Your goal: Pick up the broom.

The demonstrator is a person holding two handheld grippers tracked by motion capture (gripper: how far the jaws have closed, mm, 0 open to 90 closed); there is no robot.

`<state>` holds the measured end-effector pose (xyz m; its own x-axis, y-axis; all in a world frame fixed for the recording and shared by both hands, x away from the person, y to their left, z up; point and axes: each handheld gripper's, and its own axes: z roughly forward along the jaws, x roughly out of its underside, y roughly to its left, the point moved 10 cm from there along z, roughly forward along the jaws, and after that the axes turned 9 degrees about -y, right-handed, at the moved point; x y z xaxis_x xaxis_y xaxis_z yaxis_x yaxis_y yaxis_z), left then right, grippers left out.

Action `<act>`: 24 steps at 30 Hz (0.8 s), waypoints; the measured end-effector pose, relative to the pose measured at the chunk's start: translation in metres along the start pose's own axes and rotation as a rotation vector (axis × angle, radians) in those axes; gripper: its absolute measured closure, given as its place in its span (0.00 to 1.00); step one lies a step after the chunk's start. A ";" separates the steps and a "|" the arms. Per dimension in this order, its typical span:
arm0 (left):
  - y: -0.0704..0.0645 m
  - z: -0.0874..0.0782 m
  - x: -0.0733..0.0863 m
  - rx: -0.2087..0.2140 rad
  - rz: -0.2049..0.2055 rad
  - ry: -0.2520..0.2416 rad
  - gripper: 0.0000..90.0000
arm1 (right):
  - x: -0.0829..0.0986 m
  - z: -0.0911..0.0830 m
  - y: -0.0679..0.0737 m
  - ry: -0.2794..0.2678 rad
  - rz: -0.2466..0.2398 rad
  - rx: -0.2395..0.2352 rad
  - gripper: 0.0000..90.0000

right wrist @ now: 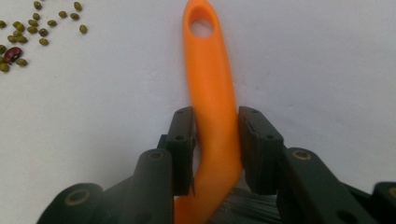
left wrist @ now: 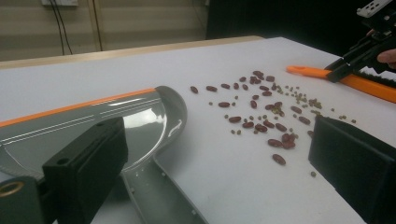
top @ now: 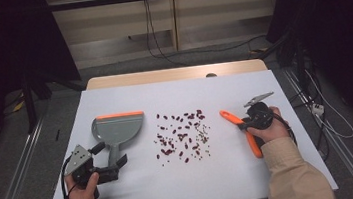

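Orange brush [right wrist: 212, 93] clamped by right gripper [right wrist: 215, 140], bristles mostly hidden; left gripper [left wrist: 224, 154] spread wide, straddling dustpan handle [left wrist: 161, 191].

Dustpan [top: 116, 128]: grey, orange strip along its far edge, lying flat on the table's left half, handle pointing toward the person.
Beans [top: 182, 135]: dark red ones mixed with small green ones, scattered loose mid-table between dustpan and brush.
Brush [top: 238, 124]: orange handle with a hole at its tip, dark bristles, lying slantwise at the right, handle clamped between the right tool's [right wrist: 215, 140] jaws.

White table [top: 124, 191], grey floor [top: 125, 67], beige wall [top: 105, 22], dangling black cables [top: 151, 27]
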<state>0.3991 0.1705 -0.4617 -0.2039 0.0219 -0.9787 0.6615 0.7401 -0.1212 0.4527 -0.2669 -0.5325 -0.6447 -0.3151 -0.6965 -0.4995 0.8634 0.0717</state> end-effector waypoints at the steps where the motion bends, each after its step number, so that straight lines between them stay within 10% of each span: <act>1: 0.001 0.000 0.000 -0.002 0.004 -0.001 0.05 | 0.000 0.000 0.000 0.000 0.000 0.000 0.75; 24: -0.001 0.000 0.000 -0.002 0.010 0.004 0.05 | -0.001 0.001 0.001 0.011 -0.003 0.016 0.77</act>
<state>0.3987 0.1701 -0.4616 -0.2006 0.0318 -0.9792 0.6620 0.7412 -0.1116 0.4530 -0.2658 -0.5323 -0.6492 -0.3220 -0.6891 -0.4922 0.8686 0.0578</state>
